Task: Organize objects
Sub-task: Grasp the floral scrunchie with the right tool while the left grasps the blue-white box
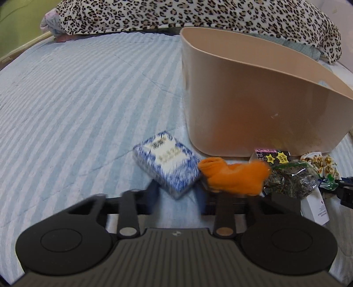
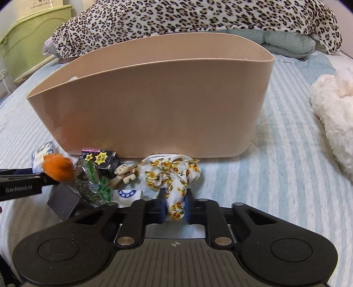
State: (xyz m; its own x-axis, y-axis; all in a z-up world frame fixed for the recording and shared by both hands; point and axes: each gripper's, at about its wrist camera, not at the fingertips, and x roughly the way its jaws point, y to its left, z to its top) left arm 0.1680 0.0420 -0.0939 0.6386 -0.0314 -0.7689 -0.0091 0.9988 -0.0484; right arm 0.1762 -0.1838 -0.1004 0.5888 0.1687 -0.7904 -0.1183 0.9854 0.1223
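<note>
A tan plastic bin [image 1: 253,106] [image 2: 154,106] stands on the striped bed. In front of it lie a blue-white packet [image 1: 166,162], an orange cloth [image 1: 233,177], a clear bag of dried herbs [image 1: 291,180] and a black packet with yellow stars [image 2: 98,157]. My left gripper [image 1: 176,198] is open, its fingers either side of the blue-white packet's near corner. My right gripper [image 2: 174,205] is shut on a white cloth with yellow flowers [image 2: 172,174], which lies on the bed.
A leopard-print blanket [image 2: 198,19] lies behind the bin. A white fluffy thing [image 2: 333,114] sits at the right. A small bear figure [image 2: 124,173], a dark grey box [image 2: 64,198] and a white pack with a blue seal [image 2: 128,195] lie among the objects. A green cabinet [image 2: 28,39] stands far left.
</note>
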